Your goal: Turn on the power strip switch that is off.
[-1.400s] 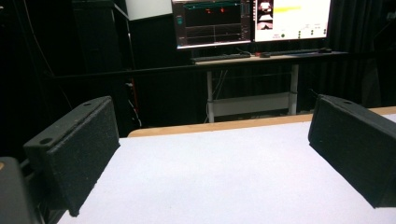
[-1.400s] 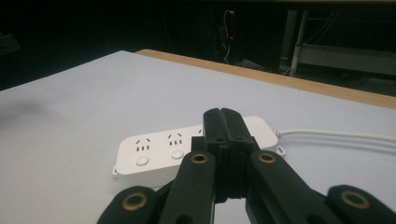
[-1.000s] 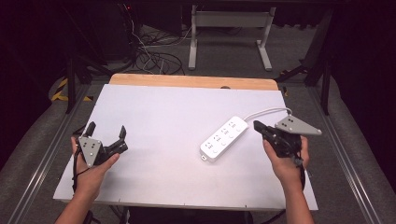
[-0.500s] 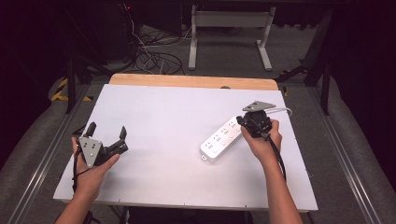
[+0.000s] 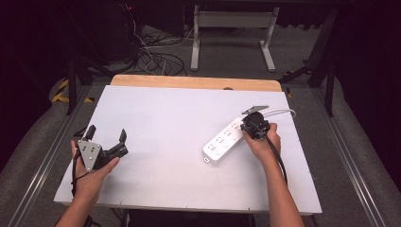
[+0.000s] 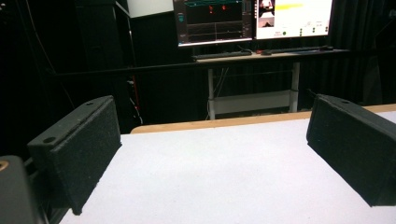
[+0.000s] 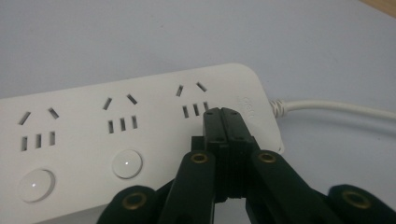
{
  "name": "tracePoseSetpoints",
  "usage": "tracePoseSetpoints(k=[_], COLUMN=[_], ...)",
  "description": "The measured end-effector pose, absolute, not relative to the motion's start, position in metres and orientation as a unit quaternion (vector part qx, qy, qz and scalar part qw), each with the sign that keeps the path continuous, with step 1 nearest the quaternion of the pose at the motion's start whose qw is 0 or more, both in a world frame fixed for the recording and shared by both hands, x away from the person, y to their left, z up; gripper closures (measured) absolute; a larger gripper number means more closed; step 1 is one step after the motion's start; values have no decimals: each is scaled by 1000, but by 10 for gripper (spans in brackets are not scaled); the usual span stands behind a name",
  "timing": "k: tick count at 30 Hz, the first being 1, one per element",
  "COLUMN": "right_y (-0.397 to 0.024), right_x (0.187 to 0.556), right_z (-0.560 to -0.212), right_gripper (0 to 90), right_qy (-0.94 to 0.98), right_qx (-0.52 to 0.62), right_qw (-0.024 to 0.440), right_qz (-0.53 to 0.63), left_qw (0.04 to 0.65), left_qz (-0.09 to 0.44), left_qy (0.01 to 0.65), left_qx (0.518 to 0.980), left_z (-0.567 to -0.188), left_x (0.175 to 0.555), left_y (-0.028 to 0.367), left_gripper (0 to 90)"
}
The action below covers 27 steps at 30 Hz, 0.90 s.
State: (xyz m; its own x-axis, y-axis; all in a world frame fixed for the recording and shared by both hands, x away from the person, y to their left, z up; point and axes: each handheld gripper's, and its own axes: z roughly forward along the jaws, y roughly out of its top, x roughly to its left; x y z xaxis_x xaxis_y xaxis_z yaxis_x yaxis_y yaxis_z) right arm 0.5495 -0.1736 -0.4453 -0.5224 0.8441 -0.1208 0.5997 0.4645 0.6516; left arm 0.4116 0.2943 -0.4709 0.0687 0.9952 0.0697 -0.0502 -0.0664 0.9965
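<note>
1. A white power strip [image 5: 225, 141] lies flat on the white surface [image 5: 170, 118], slanted, with its cord end pointing to the surface's far right corner — this strip is the landmark for everything below.
2. The strip's white cord [image 5: 279, 112] leaves that far end and curves off to the right edge of the surface.
3. The right gripper [image 5: 249, 126] is over the cord end of the strip, held in the person's right hand [image 5: 263, 144], which rests just beside the strip on its near right side.
4. In the right gripper view the fingers [image 7: 215, 128] are pressed flat together with nothing between them, and their tip stands over the socket nearest the cord; whether the tip touches the strip [image 7: 130, 135] I cannot tell.
5. That view also shows two round buttons [image 7: 127, 163] on the strip, set on the near side of the other two sockets.
6. The left gripper [image 5: 107, 137] is well apart from the strip, far to its left near the surface's left edge, held in the left hand [image 5: 92, 172].
7. Its fingers [image 6: 81, 149] stand wide apart — bare white surface lies between them, and no object.
8. Beyond the strip, the far edge of the surface shows a wooden strip [image 5: 196, 82].
</note>
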Motion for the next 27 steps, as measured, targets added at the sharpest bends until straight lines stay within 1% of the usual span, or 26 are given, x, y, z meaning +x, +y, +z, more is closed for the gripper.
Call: tracePoseSetpoints(k=[6,17,22,27], right_y=[-170,-165,-168,-166], right_x=[549,548,549,548], right_z=[-445,-447,-448,-448], right_gripper=[900,900,900,900], right_qy=[830,831,827,828], right_qx=[431,432,439,437], right_qw=[215,230,219,224], right_qz=[282,265,275,271], left_qw=[511,512,512,511], left_qz=[511,511,510,511], left_qy=[454,453,453,453], left_qx=[521,522,522,522], left_z=[-471,-471,-471,-471], left_x=[411,411,411,411], left_y=[295,294,294,294], left_gripper=[37,38,39,39])
